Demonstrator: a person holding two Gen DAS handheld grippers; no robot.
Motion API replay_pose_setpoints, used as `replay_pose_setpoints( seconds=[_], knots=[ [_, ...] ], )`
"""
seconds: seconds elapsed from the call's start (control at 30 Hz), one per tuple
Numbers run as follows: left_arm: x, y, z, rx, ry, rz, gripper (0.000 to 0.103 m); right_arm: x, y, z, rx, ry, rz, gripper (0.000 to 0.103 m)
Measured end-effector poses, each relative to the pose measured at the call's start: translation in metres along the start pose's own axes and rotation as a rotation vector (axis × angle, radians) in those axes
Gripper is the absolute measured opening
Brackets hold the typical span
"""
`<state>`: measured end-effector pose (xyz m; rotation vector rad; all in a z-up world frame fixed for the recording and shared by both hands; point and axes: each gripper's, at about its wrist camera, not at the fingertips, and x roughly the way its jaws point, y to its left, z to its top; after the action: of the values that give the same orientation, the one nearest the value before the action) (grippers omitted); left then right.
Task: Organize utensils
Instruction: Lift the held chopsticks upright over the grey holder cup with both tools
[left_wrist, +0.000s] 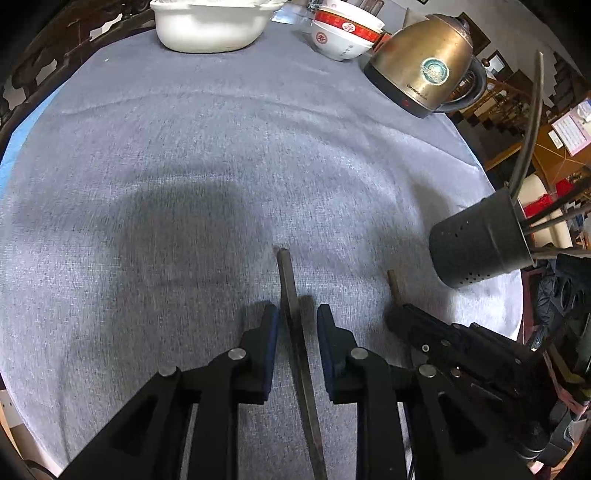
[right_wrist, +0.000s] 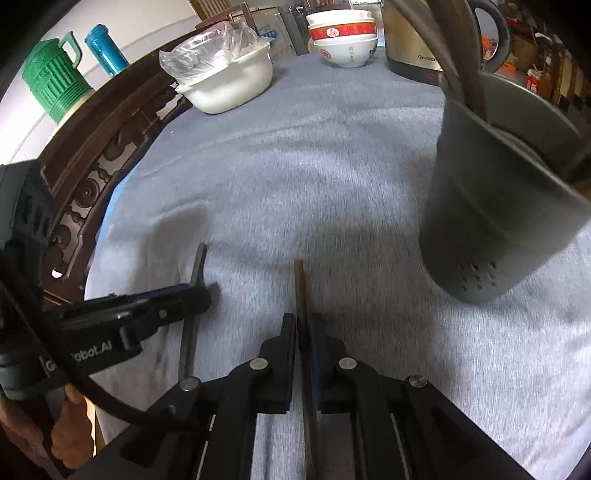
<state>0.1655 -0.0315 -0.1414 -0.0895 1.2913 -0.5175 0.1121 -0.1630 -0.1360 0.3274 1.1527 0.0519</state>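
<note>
A dark utensil holder with several utensils stands on the grey cloth at the right. My left gripper is open, its jaws on either side of a flat grey metal utensil handle without touching it; the handle also shows in the right wrist view. My right gripper is shut on a thin brown utensil handle, which points forward over the cloth. The right gripper also shows in the left wrist view, just right of the left one.
A white tub, stacked red-and-white bowls and a brass kettle stand at the far edge. A carved wooden chair back borders the table's left side. A green jug stands behind it.
</note>
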Motion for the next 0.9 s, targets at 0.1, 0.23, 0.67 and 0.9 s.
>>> replay_pose_setpoints(
  seconds=[0.1, 0.23, 0.67, 0.9],
  knots=[
    [0.002, -0.002, 0.003, -0.004, -0.003, 0.016, 0.017, 0.003, 0.004, 0.004, -0.032, 0.011, -0.026, 0.009],
    [0.004, 0.0, 0.005, -0.019, -0.013, 0.015, 0.009, 0.001, 0.007, 0.004, -0.05, 0.0, -0.046, 0.006],
    [-0.058, -0.042, -0.004, 0.059, -0.184, 0.014, 0.007, -0.1, 0.007, -0.007, -0.074, -0.238, 0.059, 0.006],
    [-0.104, -0.073, -0.02, 0.138, -0.296, 0.05, 0.005, -0.146, 0.008, -0.017, -0.076, -0.332, 0.083, 0.006]
  ],
)
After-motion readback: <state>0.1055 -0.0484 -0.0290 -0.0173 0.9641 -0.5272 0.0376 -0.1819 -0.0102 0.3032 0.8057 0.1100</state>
